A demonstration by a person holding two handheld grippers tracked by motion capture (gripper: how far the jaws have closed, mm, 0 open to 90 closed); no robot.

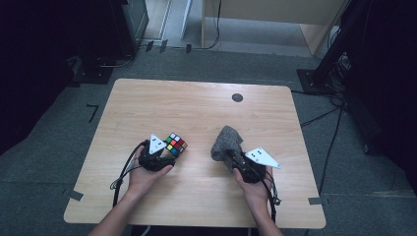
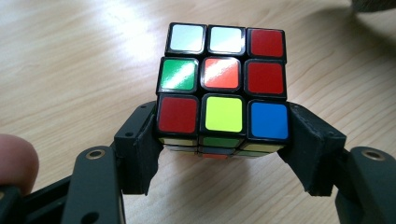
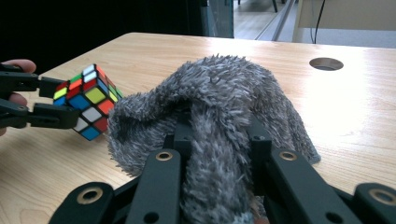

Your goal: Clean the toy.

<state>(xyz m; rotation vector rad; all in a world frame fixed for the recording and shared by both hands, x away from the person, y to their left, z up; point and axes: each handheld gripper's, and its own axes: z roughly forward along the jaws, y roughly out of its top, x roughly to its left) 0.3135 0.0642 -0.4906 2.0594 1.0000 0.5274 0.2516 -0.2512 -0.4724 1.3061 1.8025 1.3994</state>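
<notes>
A scrambled colour cube (image 1: 175, 143) is clamped between the jaws of my left gripper (image 1: 168, 150) left of the table's middle. In the left gripper view the cube (image 2: 223, 88) sits above the wood with the black pads (image 2: 140, 140) pressed on its two sides. A fuzzy grey cloth (image 1: 226, 142) is pinched in my right gripper (image 1: 235, 156), right of centre. The cloth (image 3: 219, 116) drapes over both jaws in the right gripper view and hides the tips. There the cube (image 3: 88, 102) and the left gripper (image 3: 70, 105) appear at the left, close beside the cloth.
The wooden table (image 1: 196, 108) has a round cable hole (image 1: 237, 97) near its far edge. Dark equipment, stands and cables lie on the floor around the table. A wooden panel stands beyond the far edge.
</notes>
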